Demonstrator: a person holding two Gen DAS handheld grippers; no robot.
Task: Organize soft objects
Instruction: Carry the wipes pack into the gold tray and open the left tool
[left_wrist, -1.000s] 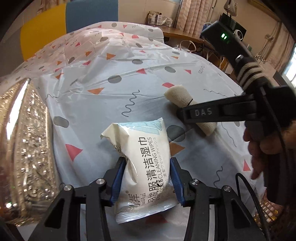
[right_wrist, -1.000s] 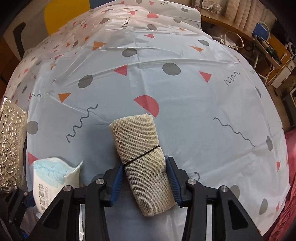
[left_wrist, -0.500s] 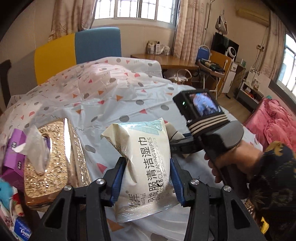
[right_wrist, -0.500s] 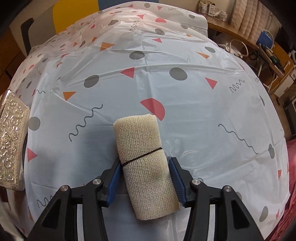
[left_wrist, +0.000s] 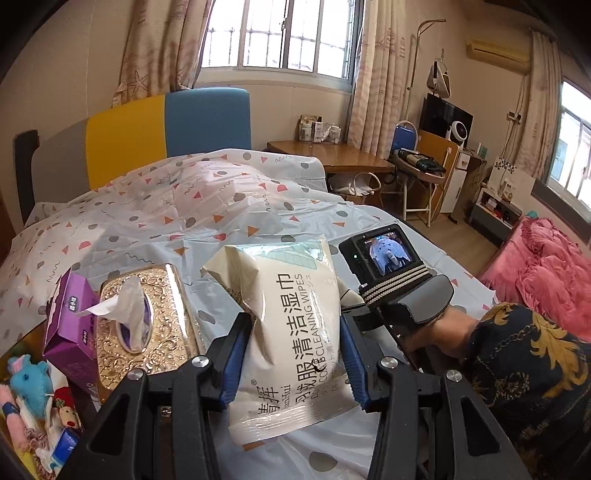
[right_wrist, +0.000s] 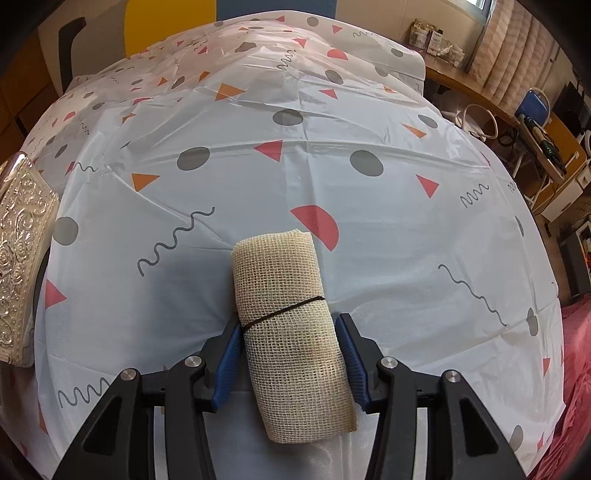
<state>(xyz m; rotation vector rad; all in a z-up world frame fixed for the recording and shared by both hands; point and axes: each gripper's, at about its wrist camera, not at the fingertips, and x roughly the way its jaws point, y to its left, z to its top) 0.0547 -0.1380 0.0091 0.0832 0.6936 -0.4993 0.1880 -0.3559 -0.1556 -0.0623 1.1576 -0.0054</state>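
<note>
My left gripper is shut on a cream pack of cleaning wipes and holds it up above the bed's patterned plastic sheet. My right gripper is shut on a beige rolled mesh cloth tied with a dark band, just above the sheet. In the left wrist view the right gripper's body and the hand holding it sit to the right of the wipes pack.
A gold embossed tissue box lies to the left, also in the right wrist view. A purple tissue box and small plush toys sit beside it. Pink bedding, a desk and chairs stand to the right.
My left gripper has lifted the wipes pack up and tilted back, bringing the room and tissue boxes into view. My right gripper has raised the cloth roll slightly.
</note>
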